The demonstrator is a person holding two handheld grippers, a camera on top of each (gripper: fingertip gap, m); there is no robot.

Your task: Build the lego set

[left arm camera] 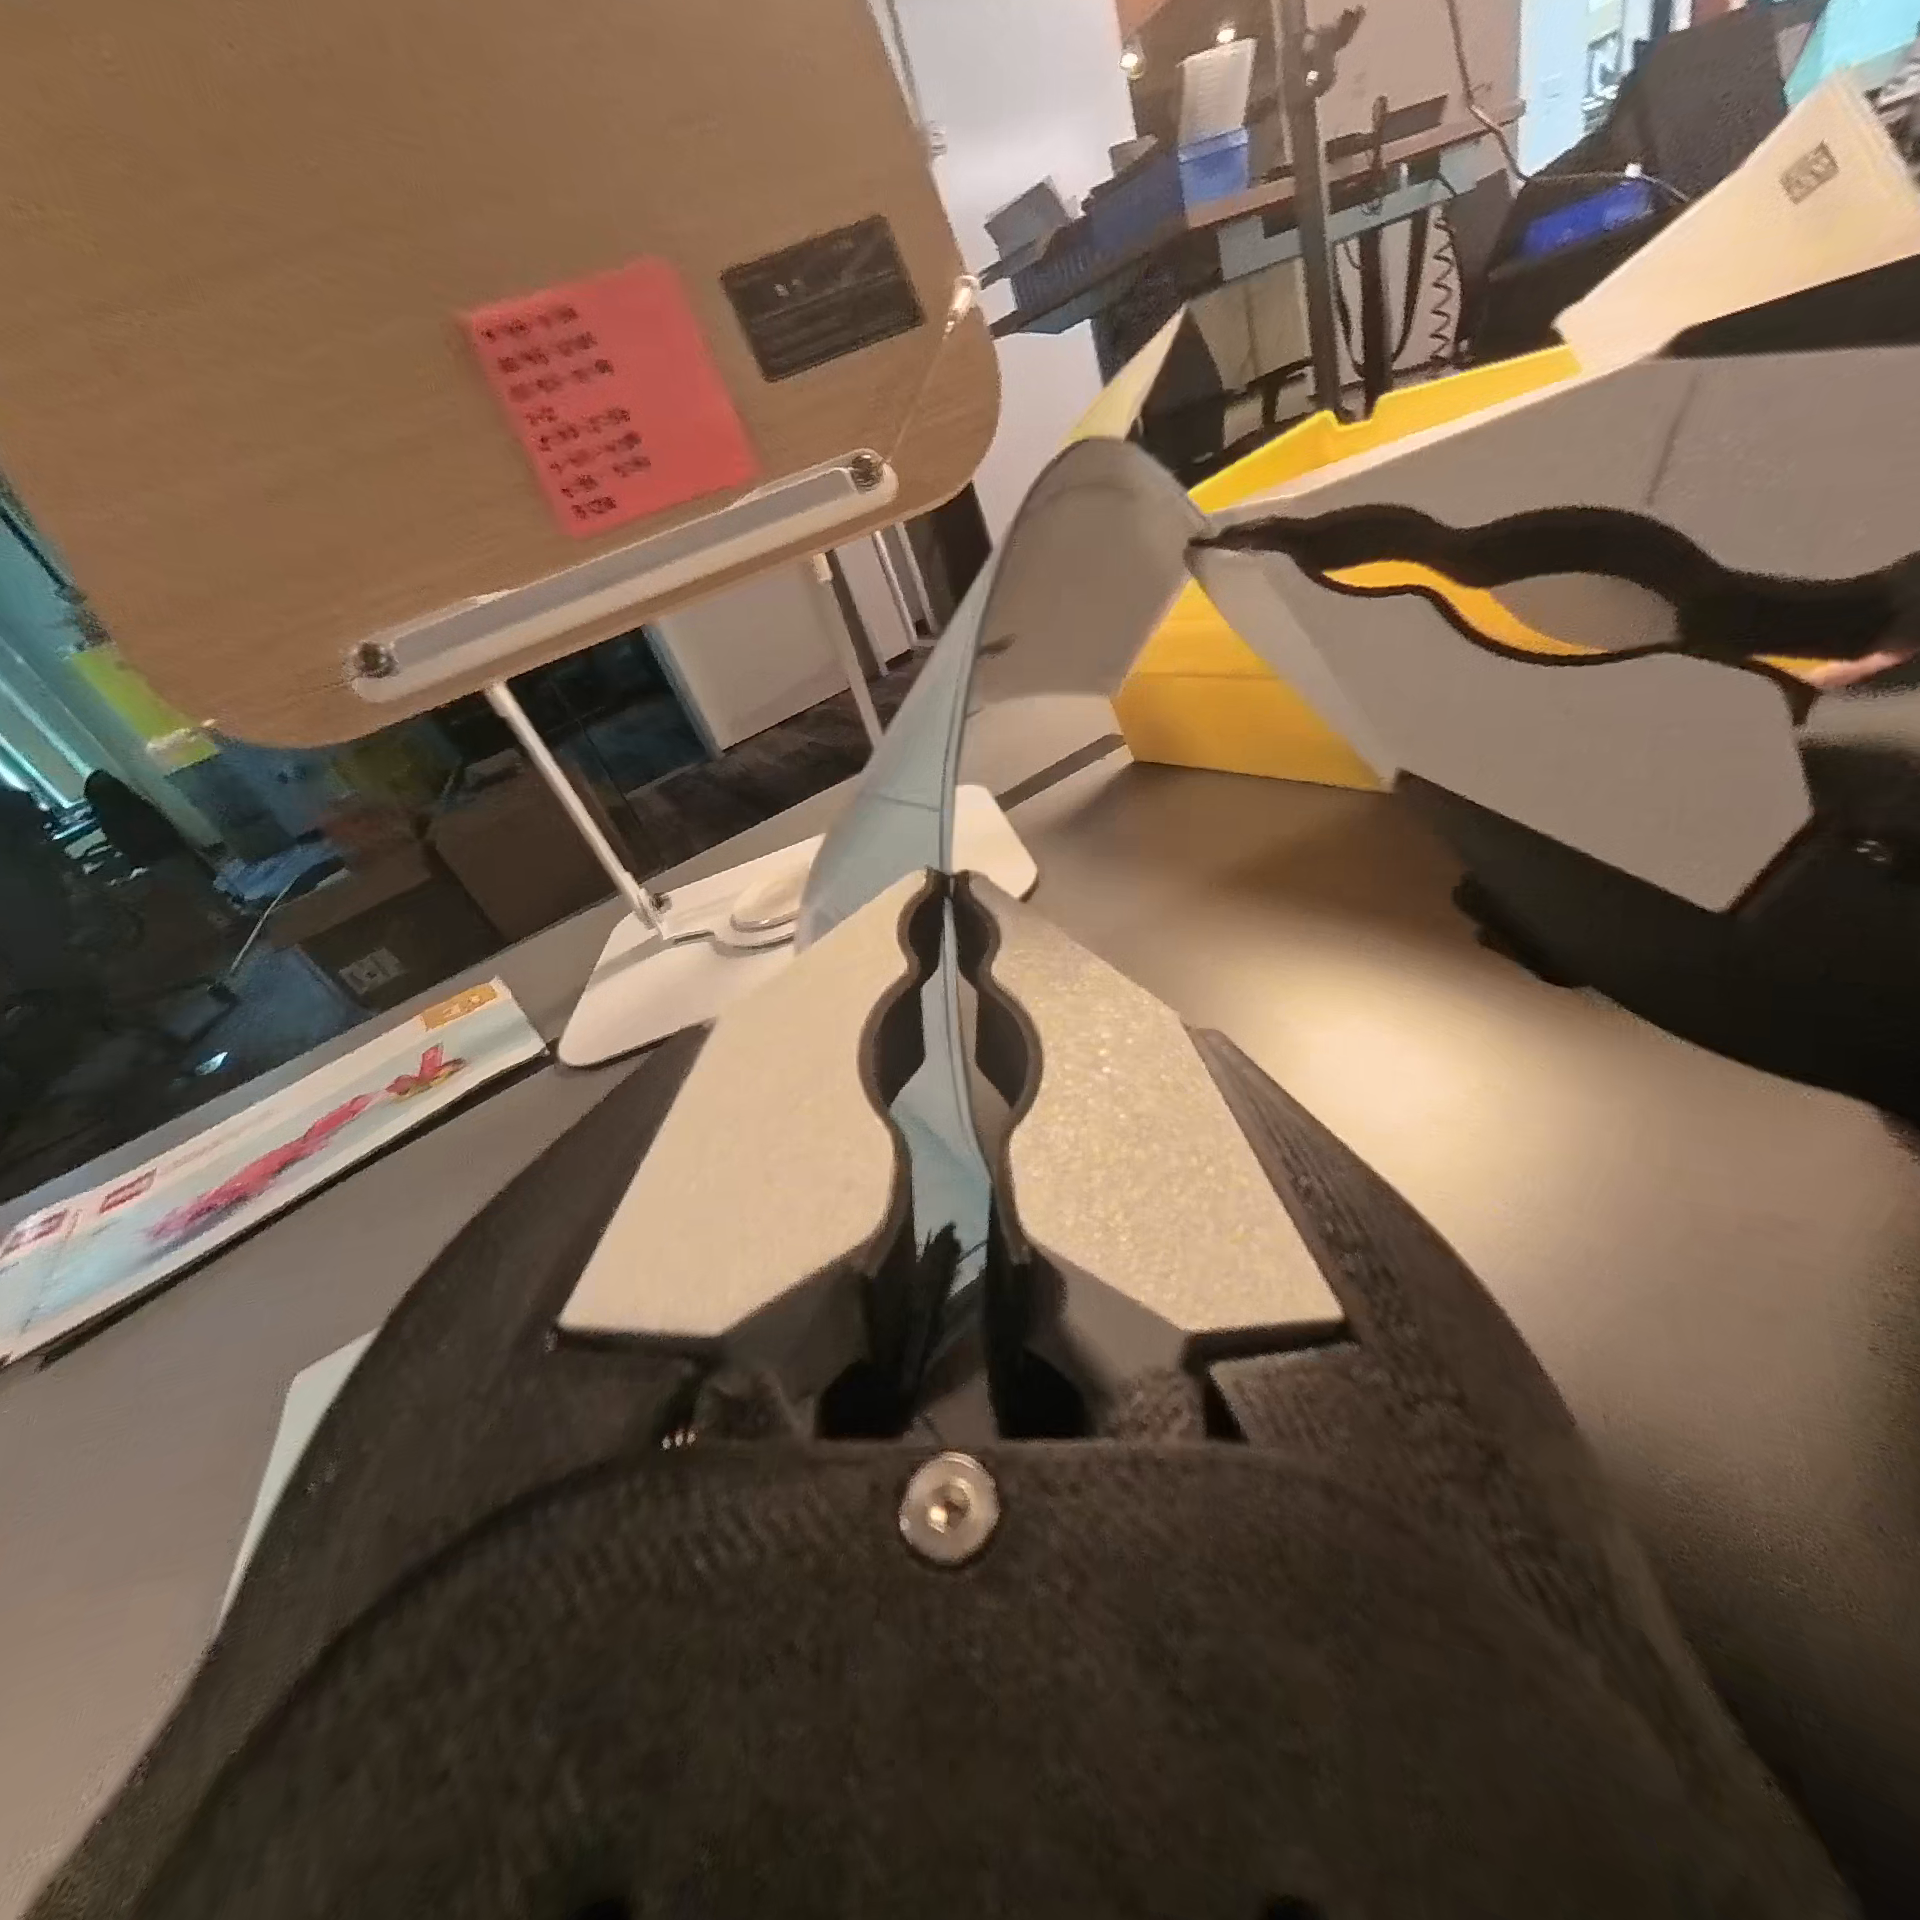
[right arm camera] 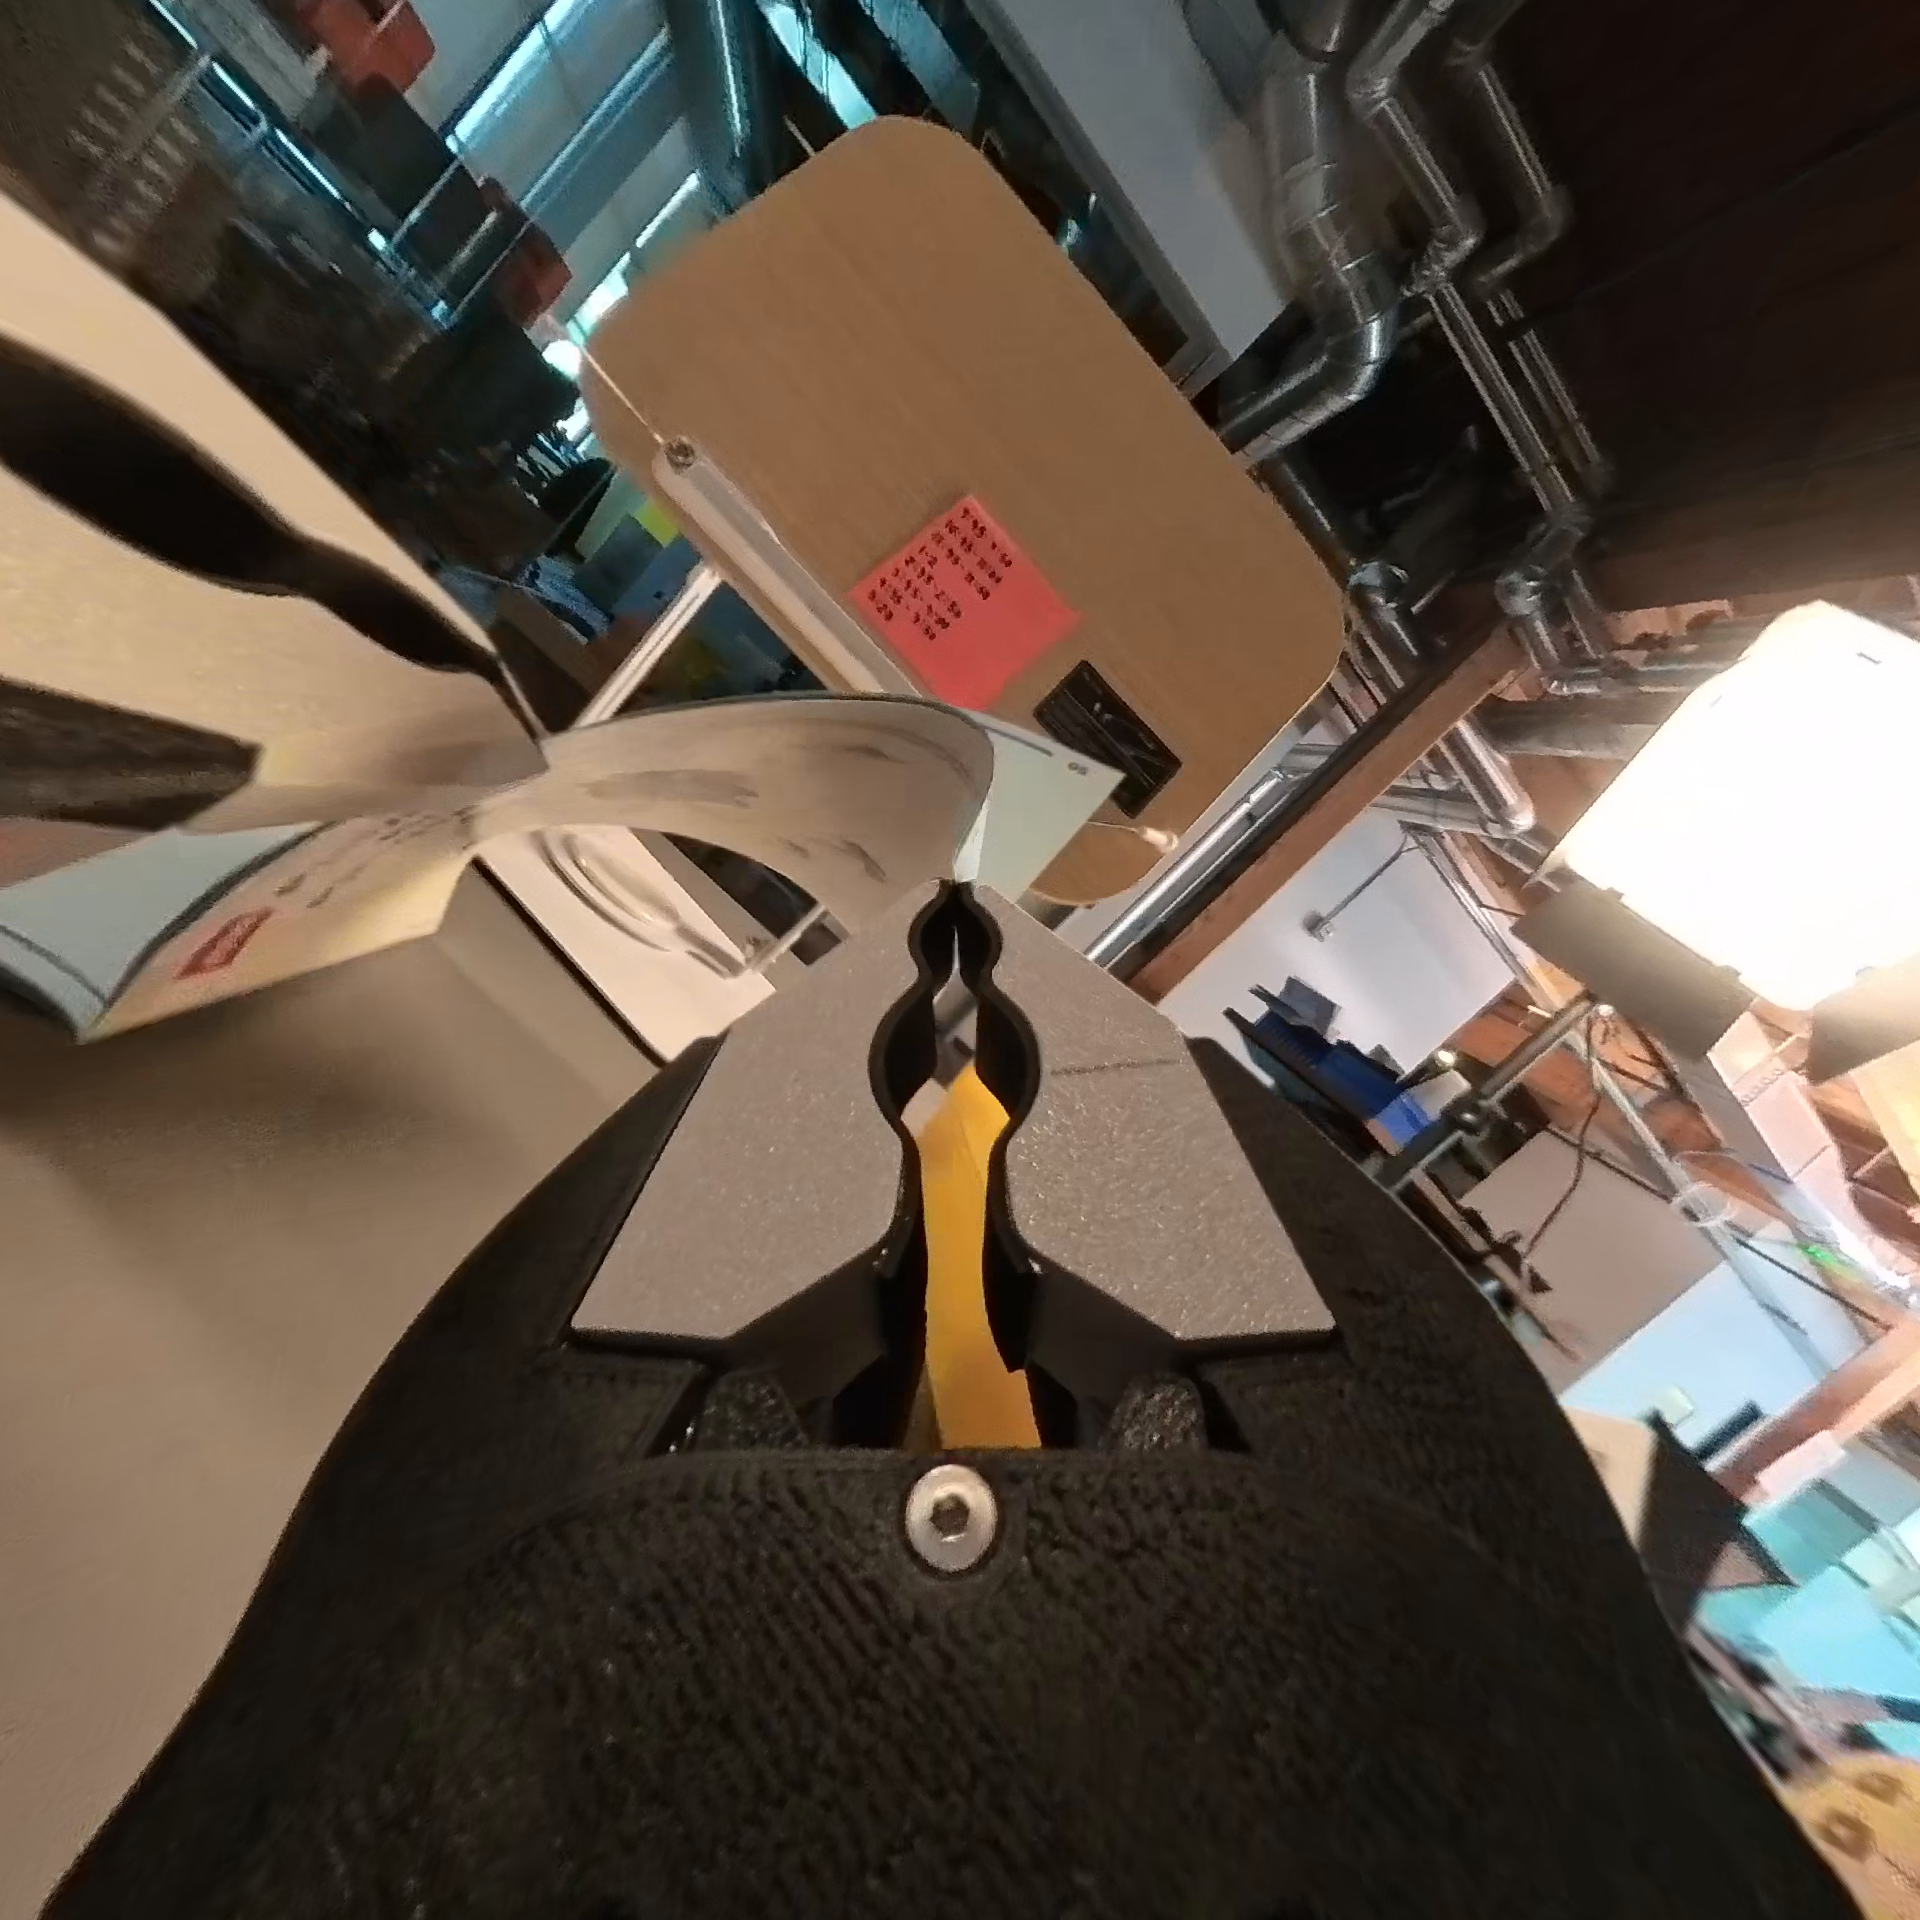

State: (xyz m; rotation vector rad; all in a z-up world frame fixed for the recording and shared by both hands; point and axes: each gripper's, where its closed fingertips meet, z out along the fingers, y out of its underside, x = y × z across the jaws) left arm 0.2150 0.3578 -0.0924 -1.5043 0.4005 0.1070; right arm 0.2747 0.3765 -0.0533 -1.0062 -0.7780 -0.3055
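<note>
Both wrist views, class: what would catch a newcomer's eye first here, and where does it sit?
First, the bent booklet arching above the grey table, pinched between the left gripper and the right gripper, each shut on an edge. Behind it stands a tan wooden board on a white stand, with a pink sticky note on it. A yellow bin sits at the right in the left view.

A tan wooden board (left arm camera: 436,312) with rounded corners stands on a white stand base (left arm camera: 665,966), bearing a pink sticky note (left arm camera: 608,400) beside a black label (left arm camera: 821,296); a yellow bin (left arm camera: 1247,675) sits right of it.
</note>
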